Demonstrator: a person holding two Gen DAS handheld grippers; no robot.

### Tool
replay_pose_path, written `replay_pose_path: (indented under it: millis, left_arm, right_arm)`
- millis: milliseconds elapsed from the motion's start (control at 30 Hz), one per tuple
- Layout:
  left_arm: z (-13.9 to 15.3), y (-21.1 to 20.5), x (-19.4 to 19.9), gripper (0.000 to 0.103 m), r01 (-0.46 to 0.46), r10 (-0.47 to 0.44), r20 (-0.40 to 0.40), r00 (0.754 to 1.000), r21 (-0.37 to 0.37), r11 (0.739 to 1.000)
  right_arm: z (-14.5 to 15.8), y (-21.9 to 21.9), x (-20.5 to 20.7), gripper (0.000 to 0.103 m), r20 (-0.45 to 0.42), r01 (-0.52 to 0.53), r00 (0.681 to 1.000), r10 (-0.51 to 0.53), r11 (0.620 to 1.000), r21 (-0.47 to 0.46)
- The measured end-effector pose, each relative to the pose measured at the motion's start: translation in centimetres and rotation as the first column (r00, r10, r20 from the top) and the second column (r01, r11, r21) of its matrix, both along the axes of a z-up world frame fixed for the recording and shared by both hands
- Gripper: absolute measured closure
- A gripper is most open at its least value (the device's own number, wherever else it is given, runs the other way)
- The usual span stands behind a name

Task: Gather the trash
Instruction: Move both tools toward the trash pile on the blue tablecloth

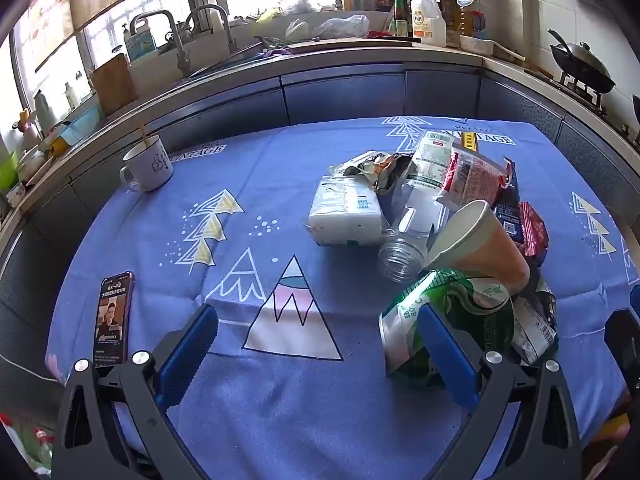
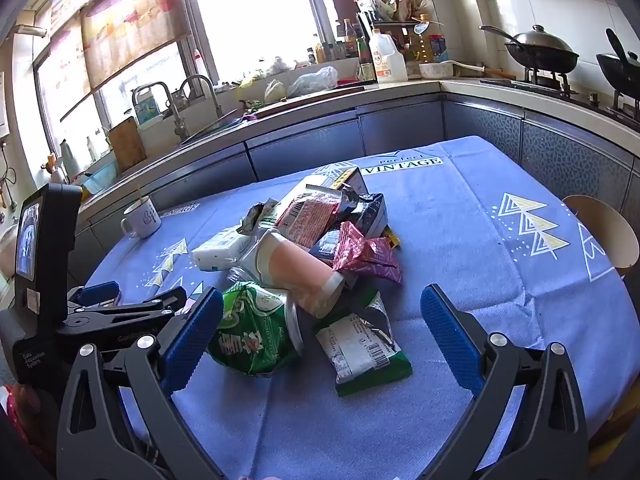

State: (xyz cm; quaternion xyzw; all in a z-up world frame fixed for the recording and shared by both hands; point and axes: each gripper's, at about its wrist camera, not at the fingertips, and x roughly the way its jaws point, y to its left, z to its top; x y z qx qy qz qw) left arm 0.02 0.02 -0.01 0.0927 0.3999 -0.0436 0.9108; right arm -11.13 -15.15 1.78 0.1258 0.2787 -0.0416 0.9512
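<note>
A heap of trash lies on the blue tablecloth [image 1: 280,400]. In it are a crushed green paper tub [image 1: 460,308], a paper cup [image 1: 480,240] on its side, a clear plastic bottle [image 1: 404,248] and several wrappers. My left gripper [image 1: 318,314] is open over bare cloth, its right finger in front of the tub. In the right wrist view my right gripper [image 2: 322,300] is open, low over the near side of the heap. The green tub [image 2: 252,328] sits by its left finger and a green-white wrapper [image 2: 364,344] lies between the jaws. Neither gripper holds anything.
A white tissue pack [image 1: 344,216], a mug [image 1: 148,164] with a stick in it and a phone [image 1: 114,316] also lie on the table. A chair back [image 2: 600,232] stands at the table's right edge. Kitchen counters, a sink and pans run behind.
</note>
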Motion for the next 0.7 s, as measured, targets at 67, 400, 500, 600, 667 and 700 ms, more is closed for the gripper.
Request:
replay_pose_path:
  millis: [67, 400, 500, 600, 667, 700]
  left_arm:
    - [0.0, 0.0, 0.0, 0.004, -0.001, 0.001, -0.001, 1.0, -0.001, 1.0]
    - [-0.6, 0.3, 0.0, 0.004, -0.003, 0.003, 0.005, 1.0, -0.014, 1.0]
    - [-0.8, 0.4, -0.5, 0.004, 0.001, -0.001, 0.019, 1.0, -0.038, 0.999]
    - [-0.9, 0.7, -1.1, 0.004, -0.002, 0.002, 0.01, 1.0, -0.059, 0.998]
    - [-1.1, 1.1, -1.4, 0.004, -0.013, 0.013, -0.001, 1.0, -0.076, 0.997]
    - [-1.2, 1.2, -1.6, 0.004, -0.022, 0.021, -0.004, 1.0, -0.08, 0.997]
  right_arm:
    - [0.0, 0.0, 0.0, 0.006, -0.003, 0.0, 1.0, 0.0, 1.0, 0.004]
    - [-0.3, -0.2, 0.2, 0.006, -0.006, 0.006, 1.0, -0.006, 1.0, 0.013]
    - [-0.5, -0.4, 0.2, 0.006, -0.005, 0.009, 1.0, -0.009, 1.0, 0.011]
    - [-0.2, -0.4, -0.4, 0.006, 0.004, 0.017, 1.0, -0.017, 1.0, 0.0]
    - [-0.1, -0.8, -0.5, 0.006, -0.001, 0.035, 0.999, -0.035, 0.999, -0.003]
    - [-0.1, -0.9, -0.7, 0.006, -0.003, 0.043, 0.999, -0.043, 0.999, 0.0]
